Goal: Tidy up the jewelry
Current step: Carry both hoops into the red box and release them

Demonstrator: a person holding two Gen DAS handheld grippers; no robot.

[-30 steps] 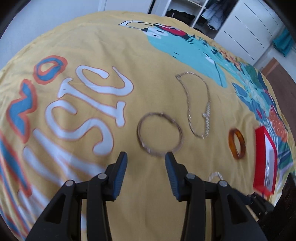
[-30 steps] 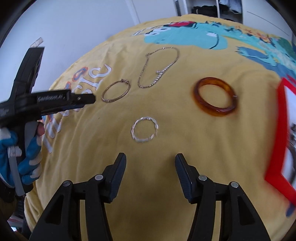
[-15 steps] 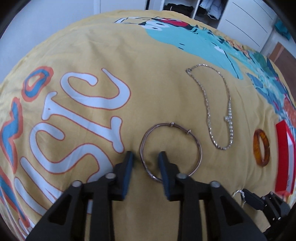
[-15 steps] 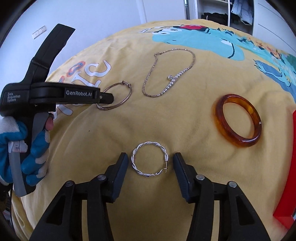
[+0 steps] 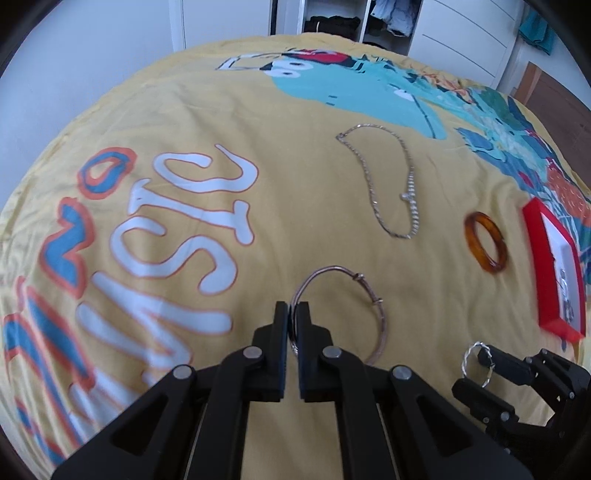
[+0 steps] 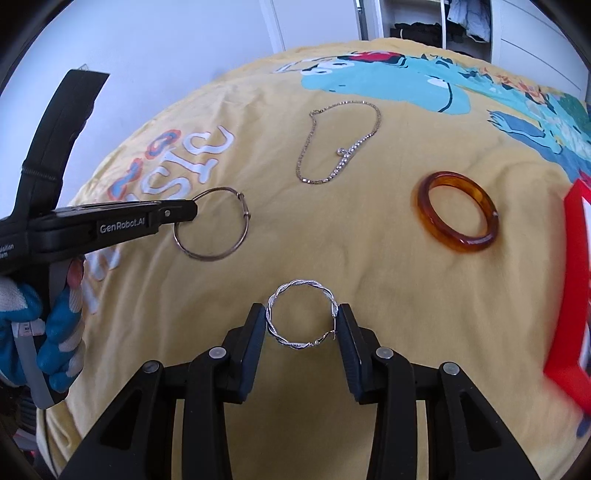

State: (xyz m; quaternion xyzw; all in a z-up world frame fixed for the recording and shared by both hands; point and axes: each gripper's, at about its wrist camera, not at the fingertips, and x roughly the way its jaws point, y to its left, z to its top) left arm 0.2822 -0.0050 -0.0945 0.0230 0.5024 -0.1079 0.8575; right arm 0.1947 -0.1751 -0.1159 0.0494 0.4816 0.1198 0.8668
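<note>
The left hand-held gripper [image 5: 293, 317] was clamped on the near-left rim of the thin wire bangle [image 5: 373, 299], the jaws pressed together with only the wire between them. The right hand-held gripper [image 6: 301, 323] had just been closing, and its pads touched both sides of the twisted silver hoop [image 6: 301, 319], gripping it across its width. Both pieces were at the near part of the yellow printed bedspread [image 6: 332, 243], the bangle to the left of the hoop.

Farther off, between them, a fine chain bracelet [image 6: 338, 147] lay in a loose loop. To the right of it sat an amber bangle [image 6: 458, 218], flat and apart from the rest. A red jewelry box [image 5: 554, 273] lay at the right edge, just beyond the amber bangle. Nothing lay between either gripper and its piece. A blue-and-white gloved hand [image 6: 40, 332] held the left tool. White wardrobes [image 5: 461, 26] stood beyond the bed.
</note>
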